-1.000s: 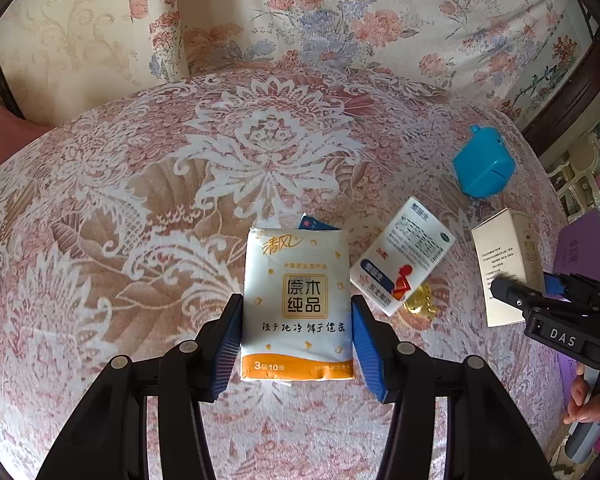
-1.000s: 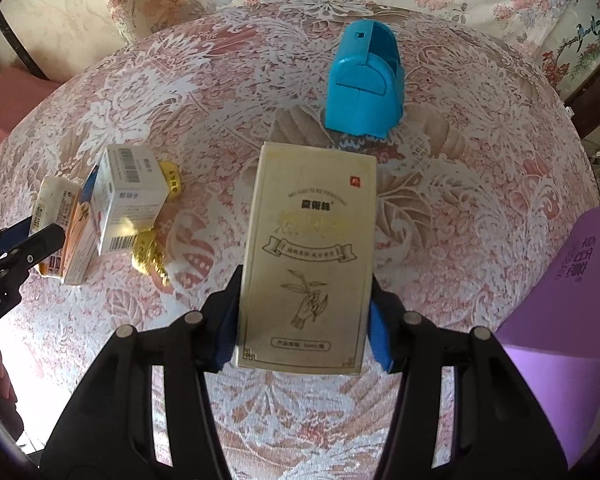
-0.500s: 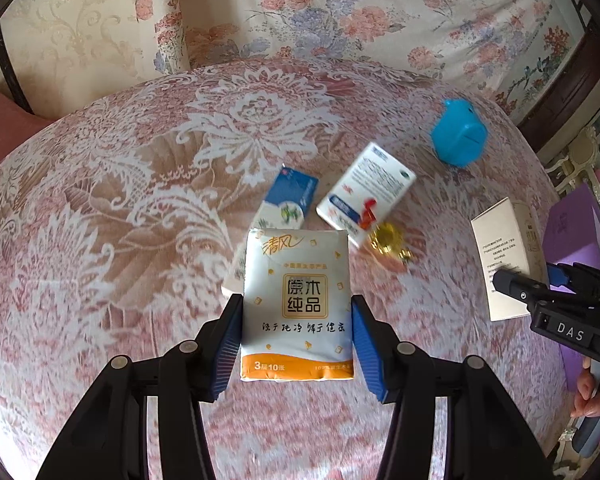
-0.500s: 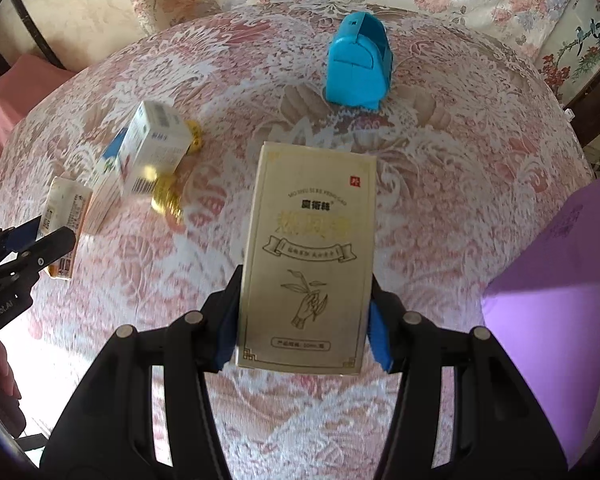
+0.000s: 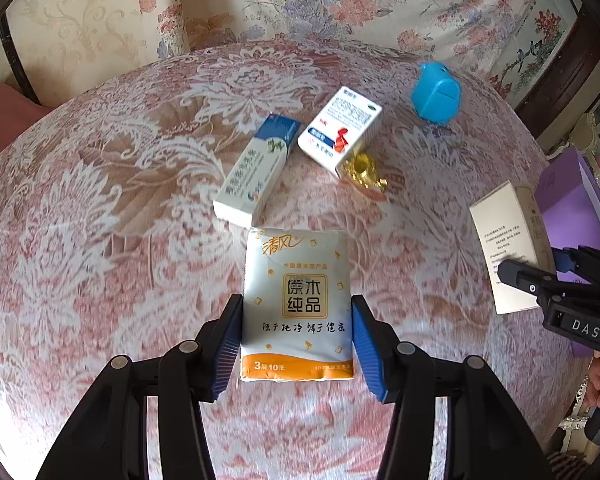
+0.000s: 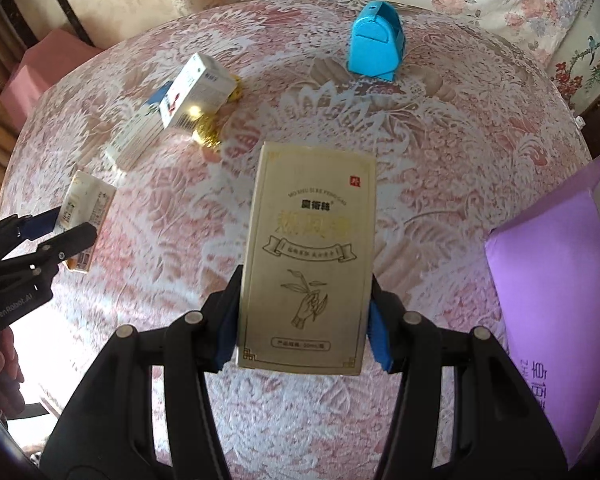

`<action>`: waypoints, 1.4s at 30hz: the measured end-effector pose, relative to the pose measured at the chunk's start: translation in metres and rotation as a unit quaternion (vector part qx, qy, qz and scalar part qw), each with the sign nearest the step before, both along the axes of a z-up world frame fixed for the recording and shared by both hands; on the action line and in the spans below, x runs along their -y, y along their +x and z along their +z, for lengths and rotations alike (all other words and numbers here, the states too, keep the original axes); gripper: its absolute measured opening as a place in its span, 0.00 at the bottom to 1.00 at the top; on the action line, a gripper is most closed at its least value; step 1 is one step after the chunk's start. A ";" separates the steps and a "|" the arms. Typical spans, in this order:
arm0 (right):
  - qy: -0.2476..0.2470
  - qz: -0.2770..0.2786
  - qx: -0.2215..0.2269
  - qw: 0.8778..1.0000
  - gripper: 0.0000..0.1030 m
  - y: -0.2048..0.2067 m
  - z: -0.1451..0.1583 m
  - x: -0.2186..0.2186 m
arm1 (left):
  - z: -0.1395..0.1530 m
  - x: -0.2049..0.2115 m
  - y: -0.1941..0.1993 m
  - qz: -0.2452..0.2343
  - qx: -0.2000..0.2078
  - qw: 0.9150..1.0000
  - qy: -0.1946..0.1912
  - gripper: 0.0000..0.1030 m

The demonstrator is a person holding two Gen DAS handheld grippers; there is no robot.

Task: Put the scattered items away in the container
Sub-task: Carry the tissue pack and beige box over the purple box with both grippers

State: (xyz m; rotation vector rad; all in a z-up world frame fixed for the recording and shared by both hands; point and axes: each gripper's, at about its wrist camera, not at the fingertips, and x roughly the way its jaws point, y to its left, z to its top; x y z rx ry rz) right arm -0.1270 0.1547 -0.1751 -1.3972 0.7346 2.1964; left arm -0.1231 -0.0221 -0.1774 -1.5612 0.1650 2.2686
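Both grippers hold one item each above the patterned cloth, with the purple container at the far right.

The left gripper (image 5: 297, 340) is clamped on a tissue pack (image 5: 297, 304), its blue pads pressing the pack's two long sides, the pack pointing forward from between the fingers. The right gripper (image 6: 304, 320) is clamped the same way on a cream box (image 6: 310, 256) printed with a hand and sprig. The purple container (image 6: 556, 296) stands just right of the cream box, open side up as far as the edge of the view allows. Left on the tablecloth (image 5: 100, 208) are a long blue-and-white box (image 5: 256, 170), a white medicine box (image 5: 340, 130) leaning over a gold foil piece (image 5: 364, 170), and a blue case (image 5: 436, 94) farther back, all well apart from both grippers.
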 end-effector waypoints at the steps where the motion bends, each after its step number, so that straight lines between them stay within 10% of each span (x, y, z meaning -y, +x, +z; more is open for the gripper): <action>1: 0.000 0.004 -0.001 1.000 0.55 0.001 0.000 0.003 | 0.000 0.001 0.003 0.000 0.001 1.000 -0.001 0.51; 42: 0.033 0.109 -0.065 0.991 0.55 0.119 0.053 0.016 | 0.039 -0.074 0.101 -0.031 -0.031 0.999 -0.023 0.51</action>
